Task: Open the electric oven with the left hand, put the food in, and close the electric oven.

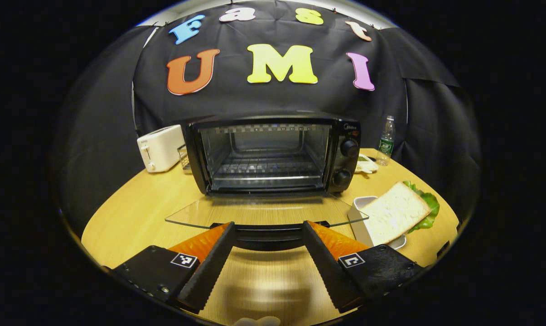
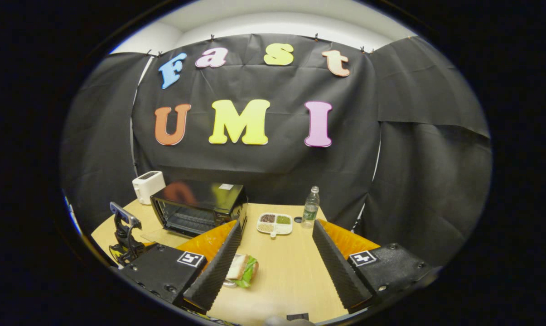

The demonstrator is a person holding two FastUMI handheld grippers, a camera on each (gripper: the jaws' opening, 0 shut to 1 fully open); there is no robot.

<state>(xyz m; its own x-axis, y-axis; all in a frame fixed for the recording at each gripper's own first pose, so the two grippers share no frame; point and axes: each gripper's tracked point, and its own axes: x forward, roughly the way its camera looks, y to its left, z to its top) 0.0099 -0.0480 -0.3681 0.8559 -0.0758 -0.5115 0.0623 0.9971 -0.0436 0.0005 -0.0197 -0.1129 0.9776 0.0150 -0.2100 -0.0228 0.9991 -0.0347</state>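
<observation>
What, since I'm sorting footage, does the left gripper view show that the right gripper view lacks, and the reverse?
Left gripper view adds: the wire rack inside the oven, its two knobs, and the left gripper, open at the handle of the lowered glass door. Right gripper view adds: a divided dish of grains beyond the open right gripper. Shared: oven, toaster, water bottle, sandwich, wooden table.

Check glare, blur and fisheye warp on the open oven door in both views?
Left gripper view: glass door lies flat, see-through, with soft reflections and no hard glare; table edge bows from fisheye; left gripper sharp, a blurred pale blob at bottom edge. Right gripper view: oven small and dim, its top mirroring the wall's colours; sandwich slightly soft.
</observation>
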